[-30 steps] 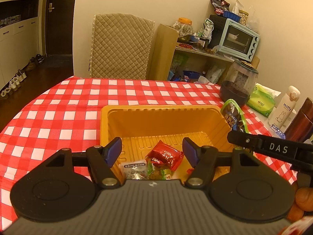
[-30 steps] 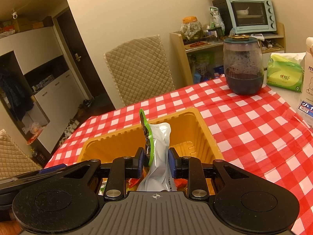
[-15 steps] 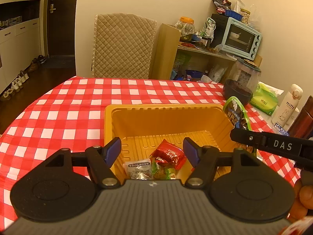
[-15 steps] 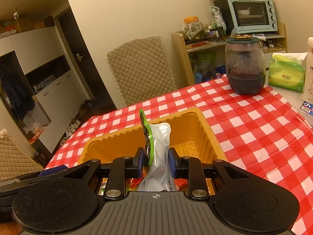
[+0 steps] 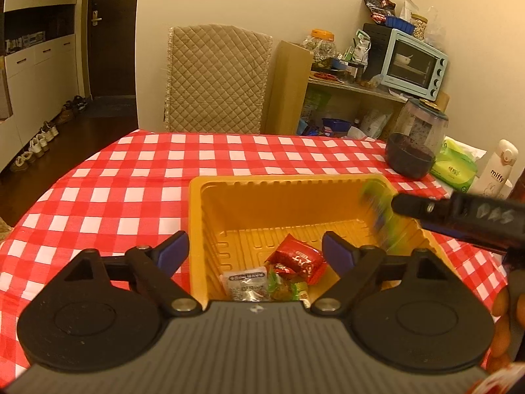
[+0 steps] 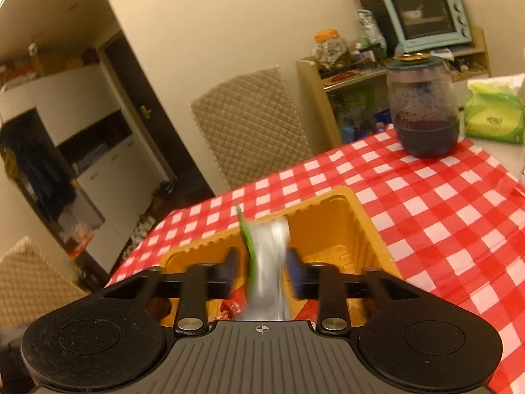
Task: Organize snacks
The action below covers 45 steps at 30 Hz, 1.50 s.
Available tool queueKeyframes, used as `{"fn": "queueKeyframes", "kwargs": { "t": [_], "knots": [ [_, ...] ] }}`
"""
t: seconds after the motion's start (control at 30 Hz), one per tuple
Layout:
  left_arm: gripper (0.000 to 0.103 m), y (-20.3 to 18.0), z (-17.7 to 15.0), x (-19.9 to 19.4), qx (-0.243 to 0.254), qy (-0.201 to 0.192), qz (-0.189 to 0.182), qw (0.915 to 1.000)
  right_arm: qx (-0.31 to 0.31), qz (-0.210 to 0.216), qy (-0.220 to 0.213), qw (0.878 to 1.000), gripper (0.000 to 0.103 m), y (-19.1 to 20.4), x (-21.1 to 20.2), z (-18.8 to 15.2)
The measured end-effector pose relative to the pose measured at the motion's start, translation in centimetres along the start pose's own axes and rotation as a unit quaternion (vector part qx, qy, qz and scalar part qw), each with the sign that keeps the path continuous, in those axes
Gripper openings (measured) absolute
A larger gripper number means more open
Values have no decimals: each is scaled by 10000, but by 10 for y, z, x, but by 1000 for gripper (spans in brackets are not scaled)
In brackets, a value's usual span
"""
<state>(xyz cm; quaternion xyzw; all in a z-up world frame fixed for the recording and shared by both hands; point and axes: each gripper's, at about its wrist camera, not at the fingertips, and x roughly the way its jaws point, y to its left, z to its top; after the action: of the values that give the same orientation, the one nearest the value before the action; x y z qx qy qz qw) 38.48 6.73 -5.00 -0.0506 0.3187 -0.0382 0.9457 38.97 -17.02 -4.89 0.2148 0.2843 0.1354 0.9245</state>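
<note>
— What were the two grippers doing?

— The right gripper (image 6: 259,271) had just been opening; its jaws stood apart with the blurred green-edged silver snack pouch (image 6: 267,262) upright between them, the pads clear of it, over the deep orange plastic tray (image 5: 279,185). The left gripper (image 5: 254,251) had just been widening too, spread with nothing between its blue pads, hanging over the tray's near end.

— And the snacks?

— A red foil packet (image 5: 297,259) with white characters too small to read, a small white sachet (image 5: 244,279) with a dark printed strip, and a green-wrapped sweet (image 5: 282,287) lay on the tray floor.

— Any writing?

— The right gripper's black side showed smeared white letters, seemingly "DAS". A white bottle (image 5: 498,170) at the edge of the red-and-white checked tablecloth (image 5: 131,184) read "miffy", beside a green tissue pack (image 5: 454,167).
</note>
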Motion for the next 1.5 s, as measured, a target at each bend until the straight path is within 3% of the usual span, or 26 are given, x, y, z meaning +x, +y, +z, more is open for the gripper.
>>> {"fn": "queueKeyframes", "kwargs": {
  "t": [0.03, 0.53, 1.5],
  "knots": [
    [90, 0, 0, 0, 11, -7, 36, 10000, 49, -28, -66, 10000, 79, -2, -2, 1],
    [102, 0, -2, 1, 98, -30, 261, 9996, -96, -311, -84, 9994, 79, -4, -9, 4],
    [102, -1, -10, -20, -23, 44, 433, 9991, -726, -638, -4, 9953, 79, -2, -24, -7]
  ]
}}
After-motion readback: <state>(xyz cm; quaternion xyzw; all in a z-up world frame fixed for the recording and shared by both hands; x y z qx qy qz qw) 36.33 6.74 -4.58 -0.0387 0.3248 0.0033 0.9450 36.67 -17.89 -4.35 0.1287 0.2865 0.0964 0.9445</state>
